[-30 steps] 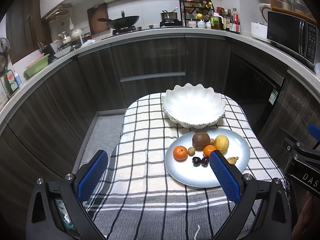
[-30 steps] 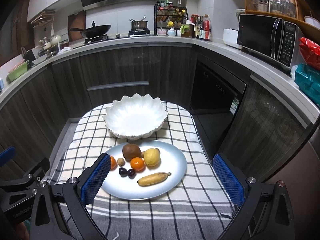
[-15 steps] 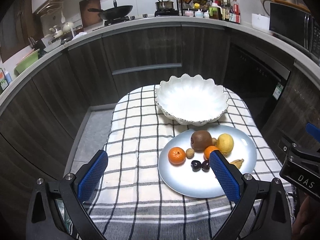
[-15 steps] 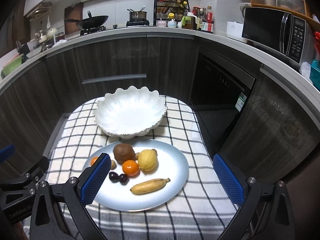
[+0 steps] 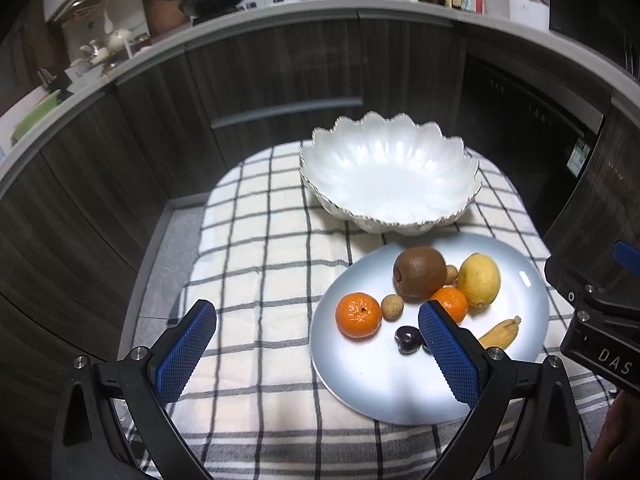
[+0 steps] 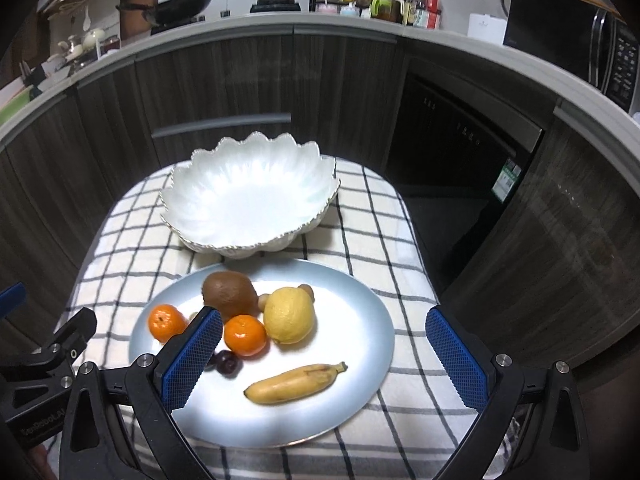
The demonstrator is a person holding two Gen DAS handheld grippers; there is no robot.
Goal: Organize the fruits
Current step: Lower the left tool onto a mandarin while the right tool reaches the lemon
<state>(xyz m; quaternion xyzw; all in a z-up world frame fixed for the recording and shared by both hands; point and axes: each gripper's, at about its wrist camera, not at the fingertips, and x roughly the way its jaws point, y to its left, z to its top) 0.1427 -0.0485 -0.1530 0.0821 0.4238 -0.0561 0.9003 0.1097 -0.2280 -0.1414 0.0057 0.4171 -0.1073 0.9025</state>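
A grey plate (image 5: 528,304) (image 6: 360,344) on the checked cloth holds a kiwi (image 5: 419,274) (image 6: 229,294), a lemon (image 5: 479,280) (image 6: 289,316), two mandarins (image 5: 358,315) (image 6: 245,335), a small banana (image 5: 500,333) (image 6: 294,383), dark cherries (image 5: 408,339) (image 6: 228,363) and small brown fruits (image 5: 392,307). An empty white scalloped bowl (image 5: 390,172) (image 6: 248,196) stands behind the plate. My left gripper (image 5: 316,348) is open and empty above the plate's left edge. My right gripper (image 6: 324,356) is open and empty above the banana.
The small table with the checked cloth (image 5: 260,264) (image 6: 120,248) stands in a kitchen corner. Dark cabinets (image 5: 280,72) and a worktop with a wok (image 6: 180,4) and bottles curve behind it. A microwave (image 6: 576,44) is at the right.
Both grippers have moved forward and down toward the plate, so plate and bowl look larger. Both stay open. No fruit has moved.
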